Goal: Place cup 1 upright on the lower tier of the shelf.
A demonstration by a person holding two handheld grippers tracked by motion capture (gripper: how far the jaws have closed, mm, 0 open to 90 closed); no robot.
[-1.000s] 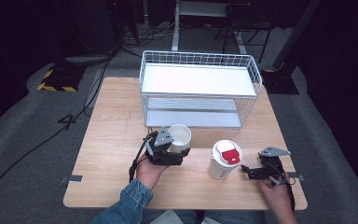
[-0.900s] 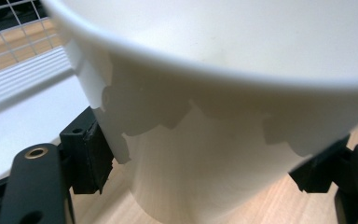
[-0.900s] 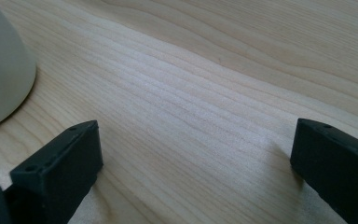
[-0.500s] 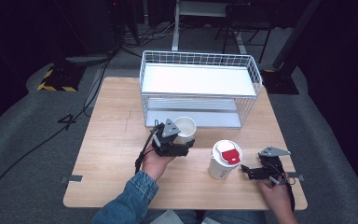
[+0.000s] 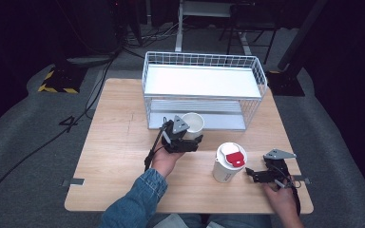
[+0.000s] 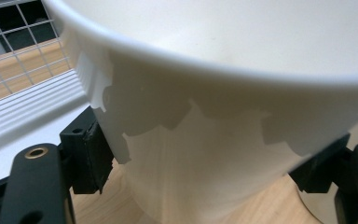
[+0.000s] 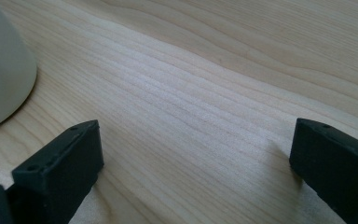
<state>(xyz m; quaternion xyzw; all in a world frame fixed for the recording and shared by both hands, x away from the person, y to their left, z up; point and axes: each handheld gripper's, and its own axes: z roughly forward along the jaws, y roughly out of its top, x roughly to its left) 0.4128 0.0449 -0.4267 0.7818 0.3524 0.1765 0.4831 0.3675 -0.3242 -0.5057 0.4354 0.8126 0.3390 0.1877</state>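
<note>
Setting: dark room, grey carpeted floor; light wooden table [image 5: 109, 142] bearing a two-tier white wire rack [image 5: 204, 90] at its far side.

Item 1: open white paper cup [image 5: 193, 124], upright, mouth up, long axis vertical; located just in front of the rack's lower shelf. Held by the left gripper [image 5: 186, 141], jaws clamped on either side of the cup wall below the rim, as the left gripper view [image 6: 205, 168] confirmed.

Item 2: second white cup with white lid and red tab [image 5: 229, 162], standing upright on the table, apart from the first.

Item 3: right gripper [image 5: 250, 174], jaws spread with bare wood between them, resting low near the lidded cup [image 7: 0, 70], not touching it.

Step in hand, as judged: carrying the open cup toward the rack. The next move would call for keeping the cup level, clearing the wire edge, and setting it down on the lower shelf before loosening the grip.
</note>
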